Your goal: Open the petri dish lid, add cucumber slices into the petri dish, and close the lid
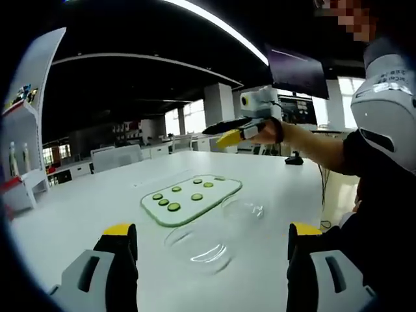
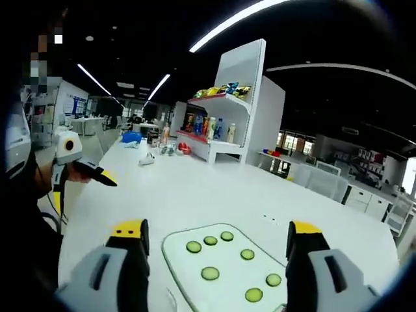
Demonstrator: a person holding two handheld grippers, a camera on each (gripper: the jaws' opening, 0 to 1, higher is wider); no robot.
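Note:
A pale green-edged glass board point(image 1: 218, 185) lies on the white table and carries several cucumber slices point(image 1: 174, 207). Just in front of it stands a clear petri dish point(image 1: 203, 246), with a second clear round piece point(image 1: 244, 209) beside it. My left gripper point(image 1: 212, 229) is open, its jaws on either side of the dish but nearer the camera. The right gripper point(image 1: 220, 134), held in a hand, hovers above the far side of the table. In the right gripper view my right gripper point(image 2: 217, 229) is open above the board point(image 2: 229, 291) and its slices point(image 2: 210, 273). The left gripper point(image 2: 107, 179) hangs at the left.
The white table point(image 1: 97, 195) is long and wide. A white shelf unit point(image 2: 227, 110) with bottles and snack packs stands at its far end, with small items point(image 2: 146, 159) near it. The person's arm point(image 1: 325, 146) reaches in from the right.

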